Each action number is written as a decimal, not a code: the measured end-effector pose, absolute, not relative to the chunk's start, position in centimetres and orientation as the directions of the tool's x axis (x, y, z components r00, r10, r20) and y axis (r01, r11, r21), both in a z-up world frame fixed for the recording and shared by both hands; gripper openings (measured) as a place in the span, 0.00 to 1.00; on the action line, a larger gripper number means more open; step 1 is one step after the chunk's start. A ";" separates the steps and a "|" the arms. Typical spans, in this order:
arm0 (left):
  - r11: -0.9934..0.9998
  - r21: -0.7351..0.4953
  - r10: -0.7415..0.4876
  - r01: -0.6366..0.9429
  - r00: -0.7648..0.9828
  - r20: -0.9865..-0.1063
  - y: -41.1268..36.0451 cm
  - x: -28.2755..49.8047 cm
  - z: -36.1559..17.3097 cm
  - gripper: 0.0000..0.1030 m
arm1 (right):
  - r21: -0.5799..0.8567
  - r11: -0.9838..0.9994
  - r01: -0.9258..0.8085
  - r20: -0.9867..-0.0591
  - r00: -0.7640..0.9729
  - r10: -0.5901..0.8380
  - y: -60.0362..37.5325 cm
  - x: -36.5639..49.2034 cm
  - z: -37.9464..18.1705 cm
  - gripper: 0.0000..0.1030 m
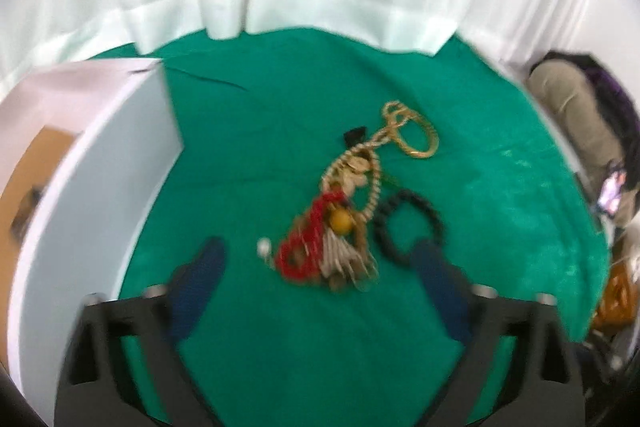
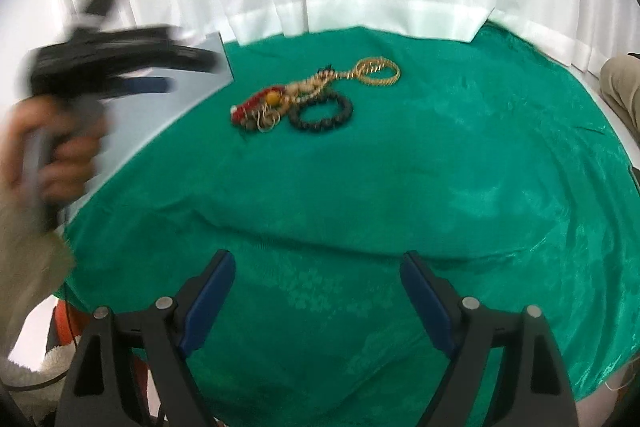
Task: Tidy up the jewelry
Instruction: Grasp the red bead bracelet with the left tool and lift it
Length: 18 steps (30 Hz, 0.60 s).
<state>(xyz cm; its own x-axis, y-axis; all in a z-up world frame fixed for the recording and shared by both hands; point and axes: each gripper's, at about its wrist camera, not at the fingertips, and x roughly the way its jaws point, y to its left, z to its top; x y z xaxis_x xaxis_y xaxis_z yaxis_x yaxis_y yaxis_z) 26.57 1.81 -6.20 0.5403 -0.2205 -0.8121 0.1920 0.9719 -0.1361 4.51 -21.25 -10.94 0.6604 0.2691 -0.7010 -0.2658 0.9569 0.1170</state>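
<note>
Left gripper (image 1: 318, 259): I see my jaws standing wide with nothing between the pads; the blue fingers (image 1: 204, 267) straddle the near end of the jewelry pile without touching it.
Right gripper (image 2: 318, 277): jaws spread wide and empty, over bare green cloth (image 2: 440, 167), the pile well ahead of them.
Jewelry pile (image 1: 340, 223): just beyond my left fingertips, a tangle of a red bead strand (image 1: 308, 239), a pale shell-like chain and a yellow bead (image 1: 341, 223).
Black bead bracelet (image 1: 408, 223): touching the pile, beside my left gripper's right-hand finger.
Gold bangles (image 1: 416, 135): at the pile's far end.
White box (image 1: 100, 167): left of my left fingers, interior mostly hidden.
Progress: I judge it barely begun; every visible piece lies heaped on the cloth, none separated, and I cannot tell whether the box holds anything.
</note>
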 end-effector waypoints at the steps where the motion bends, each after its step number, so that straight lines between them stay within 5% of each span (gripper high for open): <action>1: 0.973 -0.112 -0.202 0.200 0.519 -0.830 1.3 28.2 -7.3 0.73 | 0.119 0.956 -0.268 -0.698 0.662 0.272 -21.4 4.4 -10.9 0.84; 5: 0.974 -0.082 -0.177 0.212 0.479 -0.860 0.2 30.7 -9.6 0.61 | 0.136 0.953 -0.271 -0.691 0.663 0.288 -22.2 4.0 -11.1 0.84; 7: 0.966 -0.103 -0.204 0.237 0.456 -0.866 -0.2 31.2 -10.0 0.46 | 0.149 0.952 -0.268 -0.695 0.656 0.294 -22.7 4.0 -11.5 0.84; 9: 0.957 -0.128 -0.234 0.259 0.435 -0.869 -0.6 31.3 -10.1 0.16 | 0.158 0.952 -0.262 -0.700 0.651 0.295 -23.1 4.2 -11.8 0.84; 18: 0.945 -0.218 -0.311 0.244 0.468 -0.827 0.7 28.8 -5.9 0.13 | 0.185 0.955 -0.231 -0.677 0.675 0.294 -24.2 4.4 -11.5 0.84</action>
<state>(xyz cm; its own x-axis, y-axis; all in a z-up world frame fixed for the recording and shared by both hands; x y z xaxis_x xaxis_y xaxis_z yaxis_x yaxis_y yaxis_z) 28.80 0.66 -5.94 0.4682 -0.3114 -0.8269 0.2435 0.9451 -0.2179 4.37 -24.18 -11.48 0.6747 0.2944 -0.6768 -0.2310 0.9552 0.1852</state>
